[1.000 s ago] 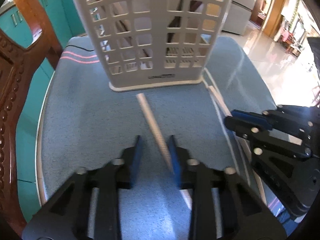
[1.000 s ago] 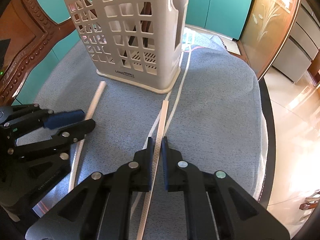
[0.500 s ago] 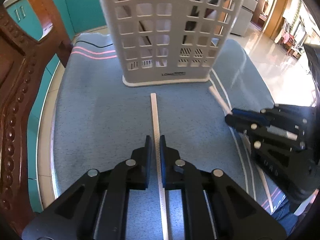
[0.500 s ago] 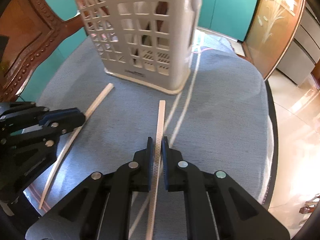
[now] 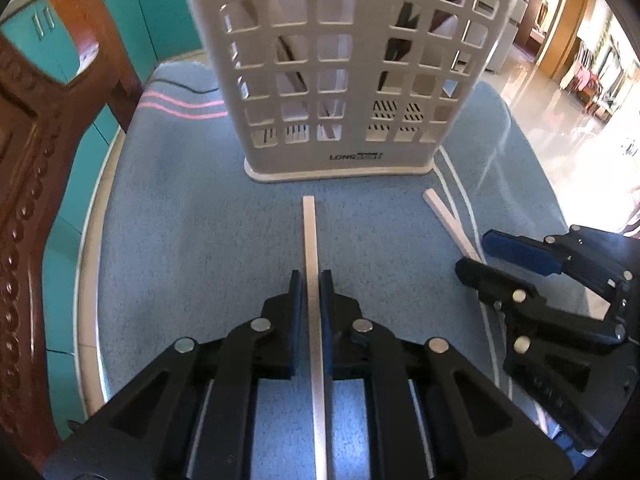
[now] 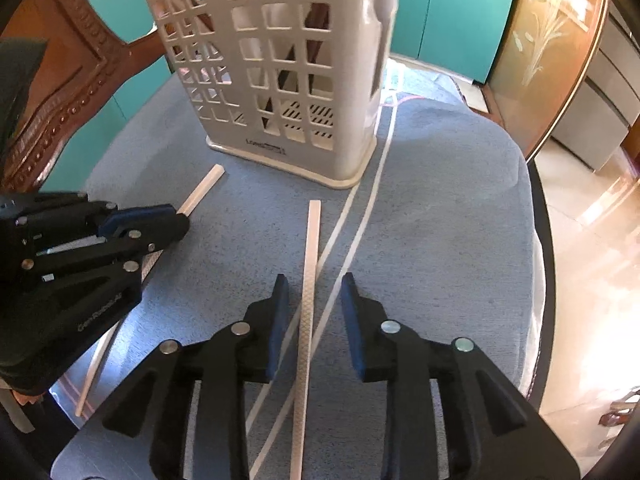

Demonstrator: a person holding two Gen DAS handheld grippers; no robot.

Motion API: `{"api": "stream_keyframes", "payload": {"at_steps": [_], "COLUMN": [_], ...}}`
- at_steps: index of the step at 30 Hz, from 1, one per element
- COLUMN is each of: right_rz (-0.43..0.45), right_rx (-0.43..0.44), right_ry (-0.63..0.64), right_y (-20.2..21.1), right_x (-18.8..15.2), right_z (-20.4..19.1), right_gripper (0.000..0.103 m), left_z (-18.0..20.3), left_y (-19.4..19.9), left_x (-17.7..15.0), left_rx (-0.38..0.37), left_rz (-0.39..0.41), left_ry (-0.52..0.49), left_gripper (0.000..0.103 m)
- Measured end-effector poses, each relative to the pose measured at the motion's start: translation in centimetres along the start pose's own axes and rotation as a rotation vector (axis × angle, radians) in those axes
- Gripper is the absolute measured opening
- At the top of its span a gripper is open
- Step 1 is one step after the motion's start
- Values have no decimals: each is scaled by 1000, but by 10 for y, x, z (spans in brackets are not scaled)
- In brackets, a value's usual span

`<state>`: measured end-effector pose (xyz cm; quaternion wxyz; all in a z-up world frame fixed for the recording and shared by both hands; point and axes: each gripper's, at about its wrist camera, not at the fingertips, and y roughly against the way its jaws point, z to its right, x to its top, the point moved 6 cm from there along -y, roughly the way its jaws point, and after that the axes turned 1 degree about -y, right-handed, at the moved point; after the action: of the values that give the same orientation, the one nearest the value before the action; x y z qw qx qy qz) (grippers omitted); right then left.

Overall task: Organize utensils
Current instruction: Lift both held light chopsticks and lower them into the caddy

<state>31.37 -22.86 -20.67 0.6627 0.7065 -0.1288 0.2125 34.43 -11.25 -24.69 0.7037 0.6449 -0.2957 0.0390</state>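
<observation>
A white lattice utensil basket [image 5: 340, 60] [image 6: 280, 60] stands upright at the back of the blue cloth, with dark utensils inside. My left gripper [image 5: 311, 280] [image 6: 180, 220] is shut on a white chopstick [image 5: 310, 232] [image 6: 204, 188] that points at the basket's base. My right gripper [image 6: 315, 284] [image 5: 474, 252] has its jaws opening. A second white chopstick [image 6: 312, 240] [image 5: 448, 220] runs between them, nearer the left pad, and neither pad presses on it. It lies across the cloth's white stripes.
A carved wooden chair back [image 5: 28, 160] [image 6: 60, 92] rises at the left. Teal cabinets [image 6: 452, 12] stand behind. The blue cloth [image 5: 180, 220] covers a round table whose edge [image 6: 540, 240] drops off at the right to a shiny floor.
The left jaws closed on their chopstick, which swung straight toward the basket. The right jaws, first shut on the other chopstick, have parted from it.
</observation>
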Motion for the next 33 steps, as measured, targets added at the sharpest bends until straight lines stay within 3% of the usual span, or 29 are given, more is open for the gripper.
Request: {"api": "stream_keyframes", "payload": {"at_steps": [4,5,8,11,16,20,26,33], "right_rz": [8,10,10,15,108,220,416,569], "right_rx": [4,12,31,62,88,129,204,244], "right_ry": [8,8,6,1,21,37,37,21], "right_y": [0,0,4,7,39,83,171,243], "right_x": [0,0,-4,-4,5,10,5,24], "right_z": [-9,-9,-12,-21,-27,-29,-22,-10], "right_gripper": [24,16,7,6,6,6,6,6], "left_z": [1,1,6,11,10,9,7,-9], "left_y": [0,0,1,4,23,58,142,234], "left_x": [2,2,2,-1,0,6,8,32], "left_rx": [10,11,21,29,35,28,-11,-15], "left_rz": [1,3,10,17,67,154,336,526], "left_ry": [-4,-6,-17,-22,-12,-3,0,45], "left_gripper": [11,11,11,7,7,7,7,7]}}
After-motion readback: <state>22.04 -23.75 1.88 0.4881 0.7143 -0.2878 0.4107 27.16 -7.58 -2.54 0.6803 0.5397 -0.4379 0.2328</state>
